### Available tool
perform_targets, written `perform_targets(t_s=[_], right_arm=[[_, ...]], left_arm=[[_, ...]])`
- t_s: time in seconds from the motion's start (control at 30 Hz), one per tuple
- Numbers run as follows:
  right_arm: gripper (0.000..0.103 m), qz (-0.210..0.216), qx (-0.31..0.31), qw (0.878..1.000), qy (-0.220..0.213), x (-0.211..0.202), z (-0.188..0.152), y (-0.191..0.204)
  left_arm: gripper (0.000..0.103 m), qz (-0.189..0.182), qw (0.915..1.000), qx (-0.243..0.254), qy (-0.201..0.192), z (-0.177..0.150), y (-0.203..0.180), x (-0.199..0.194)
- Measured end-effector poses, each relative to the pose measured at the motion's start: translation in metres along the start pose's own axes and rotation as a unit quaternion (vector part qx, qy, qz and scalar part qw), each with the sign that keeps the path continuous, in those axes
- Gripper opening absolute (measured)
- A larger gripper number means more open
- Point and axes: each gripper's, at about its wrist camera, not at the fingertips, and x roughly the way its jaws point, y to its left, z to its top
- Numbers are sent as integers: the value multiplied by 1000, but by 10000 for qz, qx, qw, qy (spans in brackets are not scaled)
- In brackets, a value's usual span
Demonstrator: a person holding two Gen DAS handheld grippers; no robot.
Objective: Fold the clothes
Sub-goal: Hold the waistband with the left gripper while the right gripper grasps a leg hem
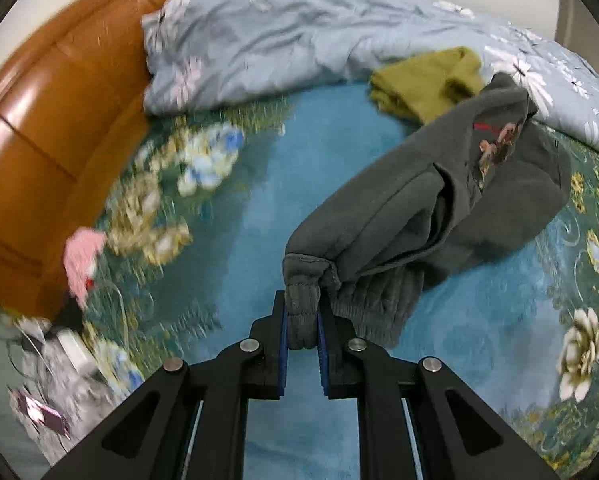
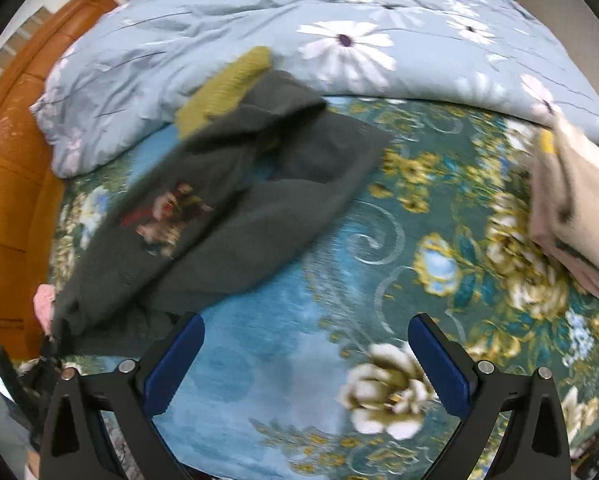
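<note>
a dark grey sweatshirt (image 1: 451, 184) was spread on the floral bedspread (image 1: 239, 208), near an olive garment (image 1: 427, 76). its ribbed cuff (image 1: 301, 312) was pinched by the left gripper (image 1: 302, 344), likely for folding the sleeve. the right gripper (image 2: 305, 364) was held spread, empty.

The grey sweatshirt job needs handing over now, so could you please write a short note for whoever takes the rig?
Left gripper: shut on a ribbed cuff of the grey sweatshirt, holding it above the bed.
Right gripper: open, empty, above the floral bedspread.
Things: the sweatshirt lies bunched; an olive garment lies behind it by the blue duvet; a folded beige pile sits at the right.
Done: possibly the beige pile.
Left: spread and fold the sweatshirt, then the olive garment.
</note>
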Motion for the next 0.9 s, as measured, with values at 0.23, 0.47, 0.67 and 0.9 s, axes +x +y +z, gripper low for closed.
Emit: perform_targets(t_s=[0.23,0.47,0.67,0.9], right_arm=[[103,378,567,9977,-7,27,33,24],[98,296,1090,9934,194,71,90,39],[81,425,1923,9791,503,133,127,45],[33,270,2543,9629,860,183,140,45]], left_arm=[[13,-186,9997,111,104,-16,-6,12],[13,-436,9986,-11,285,-23,-1,25],[13,-527,9979,83,359,-24,4,30],[13,-634,9972,213,342,-15,10,31]])
